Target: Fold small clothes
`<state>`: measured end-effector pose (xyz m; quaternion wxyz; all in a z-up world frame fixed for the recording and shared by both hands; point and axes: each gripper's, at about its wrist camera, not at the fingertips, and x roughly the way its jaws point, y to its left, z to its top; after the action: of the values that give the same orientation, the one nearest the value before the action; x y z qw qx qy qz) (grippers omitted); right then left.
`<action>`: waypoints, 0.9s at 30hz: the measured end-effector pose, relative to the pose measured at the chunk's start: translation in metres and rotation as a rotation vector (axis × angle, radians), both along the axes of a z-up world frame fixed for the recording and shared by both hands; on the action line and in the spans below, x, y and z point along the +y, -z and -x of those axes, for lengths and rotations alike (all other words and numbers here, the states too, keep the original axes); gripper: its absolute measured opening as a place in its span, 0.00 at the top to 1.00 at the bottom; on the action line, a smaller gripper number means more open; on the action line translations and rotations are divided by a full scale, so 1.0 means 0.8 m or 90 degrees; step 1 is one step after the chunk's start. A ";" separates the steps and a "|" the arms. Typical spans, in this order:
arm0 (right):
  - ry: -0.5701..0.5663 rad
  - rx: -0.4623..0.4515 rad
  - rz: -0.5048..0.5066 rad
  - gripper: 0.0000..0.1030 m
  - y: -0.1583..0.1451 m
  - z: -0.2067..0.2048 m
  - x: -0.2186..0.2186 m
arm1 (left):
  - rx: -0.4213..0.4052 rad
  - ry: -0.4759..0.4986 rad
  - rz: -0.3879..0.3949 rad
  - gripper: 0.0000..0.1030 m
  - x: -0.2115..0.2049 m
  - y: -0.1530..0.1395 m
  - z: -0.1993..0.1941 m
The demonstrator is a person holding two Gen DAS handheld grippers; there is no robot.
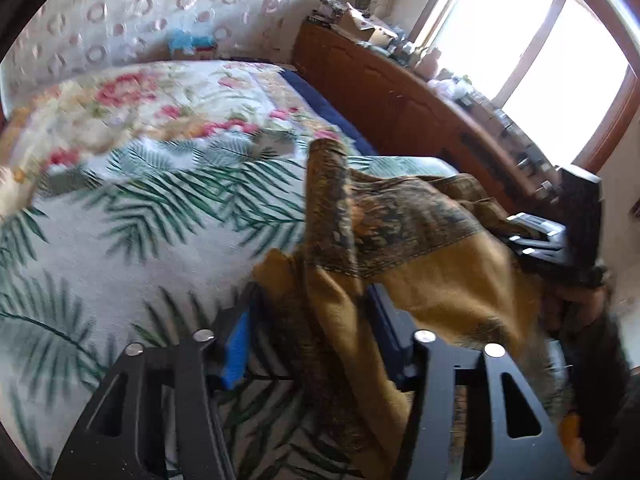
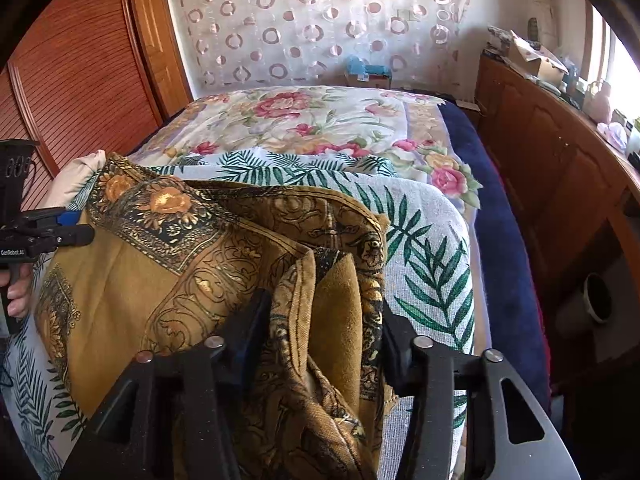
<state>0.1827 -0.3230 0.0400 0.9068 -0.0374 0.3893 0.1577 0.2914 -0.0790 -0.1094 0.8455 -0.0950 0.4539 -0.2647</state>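
Fingers (image 2: 256,320) beside "GenRobot.AI" gripper (image 2: 24,236)

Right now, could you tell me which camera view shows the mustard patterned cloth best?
The right wrist view: the cloth lies sharp and spread over the leaf-print sheet, its flower border plain. The left wrist view shows the same cloth blurred, bunched between the fingers.

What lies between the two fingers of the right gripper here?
A bunched fold of the mustard patterned cloth fills the gap of the right gripper, as the right wrist view shows; the palm-leaf sheet lies beyond.
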 end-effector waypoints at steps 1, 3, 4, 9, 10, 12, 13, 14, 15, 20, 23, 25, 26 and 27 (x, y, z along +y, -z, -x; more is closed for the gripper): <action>-0.003 0.002 0.003 0.60 0.000 0.001 0.001 | 0.005 -0.004 0.006 0.58 0.001 0.000 -0.001; -0.009 0.005 0.003 0.65 -0.001 0.001 0.002 | 0.003 0.002 0.007 0.72 0.000 0.000 -0.002; -0.010 0.007 -0.001 0.68 -0.002 0.000 0.001 | 0.004 0.009 0.013 0.83 -0.002 0.000 -0.002; -0.012 -0.011 -0.043 0.86 -0.009 0.007 -0.011 | -0.046 0.013 0.021 0.93 -0.006 -0.024 0.015; -0.009 -0.026 -0.045 0.87 -0.011 0.012 -0.011 | -0.060 0.016 0.028 0.93 -0.005 -0.033 0.021; -0.003 -0.056 -0.044 0.87 -0.019 0.023 -0.007 | -0.085 0.018 0.034 0.93 -0.002 -0.050 0.032; -0.001 -0.073 -0.043 0.88 -0.025 0.029 -0.004 | -0.101 0.017 0.032 0.93 0.000 -0.059 0.039; -0.004 -0.087 -0.044 0.88 -0.030 0.034 -0.001 | -0.117 0.014 0.030 0.93 0.003 -0.068 0.045; -0.012 -0.094 -0.049 0.88 -0.035 0.037 0.003 | -0.134 0.007 0.028 0.93 0.008 -0.079 0.053; -0.041 -0.125 -0.060 0.88 -0.051 0.041 0.028 | -0.161 -0.015 0.037 0.93 0.042 -0.104 0.071; -0.061 -0.137 -0.062 0.88 -0.055 0.037 0.049 | -0.173 -0.035 0.026 0.93 0.063 -0.115 0.082; -0.078 -0.144 -0.066 0.88 -0.056 0.034 0.062 | -0.184 -0.050 0.014 0.93 0.076 -0.122 0.091; -0.085 -0.148 -0.067 0.88 -0.057 0.032 0.068 | -0.189 -0.057 0.010 0.93 0.083 -0.126 0.098; -0.096 -0.150 -0.068 0.88 -0.061 0.029 0.077 | -0.193 -0.065 0.007 0.93 0.090 -0.129 0.101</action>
<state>0.1591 -0.2615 0.0885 0.9325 -0.0366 0.2670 0.2404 0.2102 -0.0068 -0.0061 0.9162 -0.0815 0.3140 -0.2353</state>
